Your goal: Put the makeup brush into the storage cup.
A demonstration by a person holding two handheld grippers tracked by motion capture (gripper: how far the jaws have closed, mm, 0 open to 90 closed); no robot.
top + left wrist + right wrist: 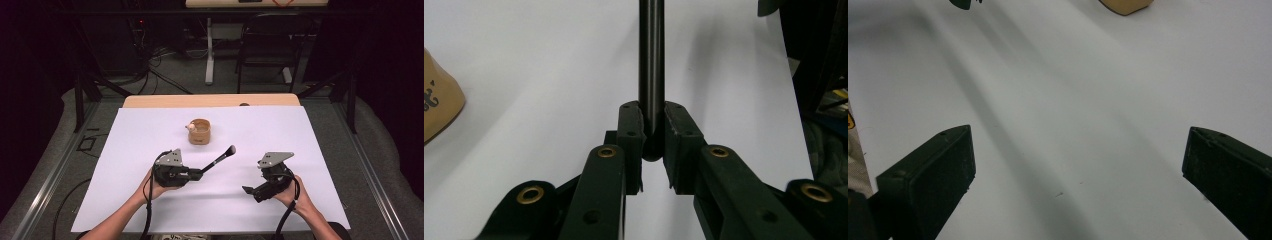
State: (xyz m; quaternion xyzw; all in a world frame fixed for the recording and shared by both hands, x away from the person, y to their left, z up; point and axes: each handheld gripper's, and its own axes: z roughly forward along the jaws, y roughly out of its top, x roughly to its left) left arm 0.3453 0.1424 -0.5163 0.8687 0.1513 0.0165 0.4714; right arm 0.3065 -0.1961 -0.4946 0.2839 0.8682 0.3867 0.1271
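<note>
**Brush clamped left, right jaws gaping**

Forearms are coming in at the bottom edge, each hand holding a gripper. Left gripper [197, 175] is pinching the black brush [218, 160] by its handle end; in the left gripper view the handle [651, 75] is sitting btwn the two pads [630, 132], touching both, pointing straight ahead. Brush head is angling up twd the tan cup [199, 131], well apart from it. Right gripper [248, 190] is hovering w/ jaws spread wide, nothing btwn them, over the white sheet [280, 130].
</note>
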